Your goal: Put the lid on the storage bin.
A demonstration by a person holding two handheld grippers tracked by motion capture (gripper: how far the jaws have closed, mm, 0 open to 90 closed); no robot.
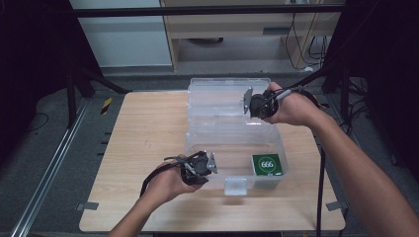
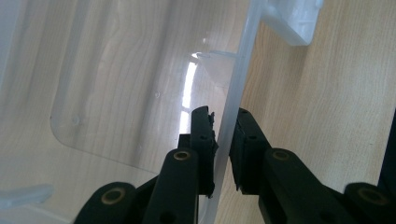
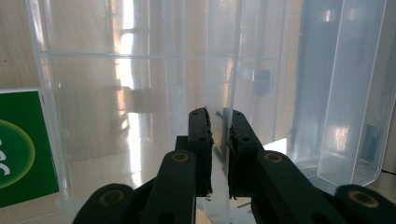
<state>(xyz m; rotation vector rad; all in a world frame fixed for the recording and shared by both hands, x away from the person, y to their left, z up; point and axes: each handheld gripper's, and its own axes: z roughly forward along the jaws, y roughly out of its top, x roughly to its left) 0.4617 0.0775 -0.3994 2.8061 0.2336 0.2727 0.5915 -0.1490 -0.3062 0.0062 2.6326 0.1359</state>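
The clear, rectangular plastic storage box (image 1: 232,143) is sitting on the pale wooden table (image 1: 143,143), its long axis running away from the person, with its clear hinged lid (image 1: 225,91) standing open at the far end; a small green packet with a white round mark (image 1: 267,164) is lying inside, in the near right corner.

The left gripper (image 1: 201,167) is meeting the box at its near edge, on the left of the white front latch (image 1: 235,186); in the left gripper view its jaws are straddling the thin near wall (image 2: 233,93), one inside and one outside, closed onto it or very nearly so.

The right gripper (image 1: 253,103) is reaching in from the right side at the far end, where the lid is rising; in the right gripper view its jaws are bracketing a thin upright clear edge (image 3: 218,84), pinching it as far as I can judge, though whether that edge belongs to the lid or to the box wall I cannot tell.

So the two holds are lying at opposite ends of the long axis; the right hand is the nearer to the lid, and any closing or lifting would, I judge, turn on that.
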